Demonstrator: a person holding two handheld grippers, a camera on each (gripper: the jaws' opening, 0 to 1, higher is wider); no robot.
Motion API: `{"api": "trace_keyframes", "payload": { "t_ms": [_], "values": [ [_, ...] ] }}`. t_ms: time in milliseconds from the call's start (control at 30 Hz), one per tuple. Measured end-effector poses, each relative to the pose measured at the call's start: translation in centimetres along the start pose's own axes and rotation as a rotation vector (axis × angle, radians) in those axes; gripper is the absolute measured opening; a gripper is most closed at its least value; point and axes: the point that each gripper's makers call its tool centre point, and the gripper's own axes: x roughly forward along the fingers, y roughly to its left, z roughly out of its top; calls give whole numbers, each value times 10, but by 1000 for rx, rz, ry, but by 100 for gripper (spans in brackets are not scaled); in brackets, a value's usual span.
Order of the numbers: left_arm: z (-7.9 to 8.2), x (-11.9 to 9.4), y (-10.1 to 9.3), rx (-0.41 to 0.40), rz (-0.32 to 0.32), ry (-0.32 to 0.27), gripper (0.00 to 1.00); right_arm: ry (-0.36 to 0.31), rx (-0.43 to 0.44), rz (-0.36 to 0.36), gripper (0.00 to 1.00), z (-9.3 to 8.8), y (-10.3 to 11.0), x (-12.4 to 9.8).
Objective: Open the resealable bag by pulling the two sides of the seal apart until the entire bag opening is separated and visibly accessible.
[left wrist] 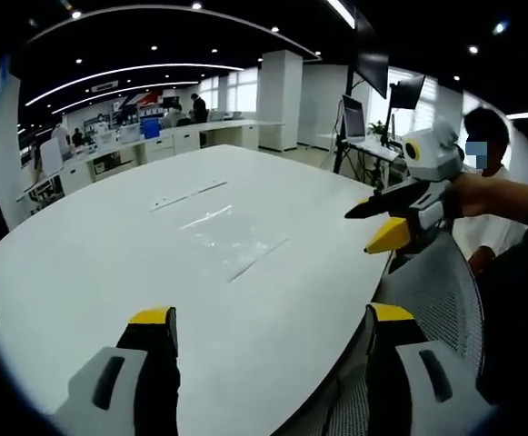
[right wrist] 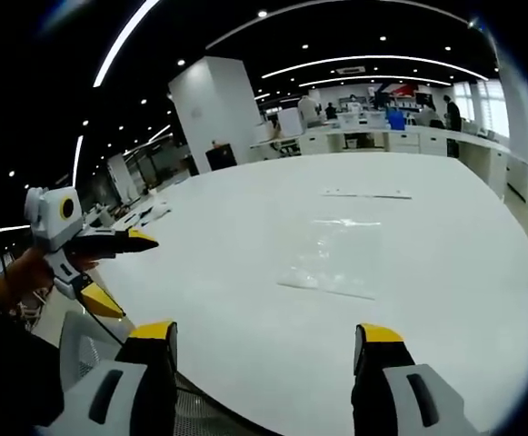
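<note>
A clear resealable bag [left wrist: 232, 238] lies flat on the wide white bench [left wrist: 109, 263], near the middle of its top, with a thin strip line along one edge; in the right gripper view the same bag [right wrist: 336, 259] rests ahead of the fingers, nothing touching it. A second thin clear strip [right wrist: 368, 193] lies farther back on the bench, apart from the bag. The left gripper [left wrist: 273, 318] hangs over the near edge of the bench, its two yellow-tipped fingers spread wide with nothing between them. The right gripper [right wrist: 268, 331] is likewise held above the near part of the bench, its fingers wide apart and empty. In the left gripper view the right gripper [left wrist: 382, 222] enters from the right side, held in a hand [left wrist: 482, 195], its dark and yellow fingers parted and pointing toward the bench. In the right gripper view the left gripper [right wrist: 123, 268] shows at the left, beyond the bench edge, fingers spread. A grey mesh chair back [left wrist: 436, 291] stands just beside the bench edge. Behind, white desks [right wrist: 391, 136] with monitors and several people fill the office.
</note>
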Motion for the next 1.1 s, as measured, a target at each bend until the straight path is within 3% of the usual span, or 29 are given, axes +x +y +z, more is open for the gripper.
{"api": "trace_keyframes", "payload": {
  "t_ms": [333, 1100],
  "values": [
    [5, 11, -5, -2, -28, -2, 83, 11, -9, 7, 77, 7, -5, 14],
    [8, 27, 2, 10, -37, 33, 82, 52, -52, 23, 74, 10, -20, 40]
  ]
}}
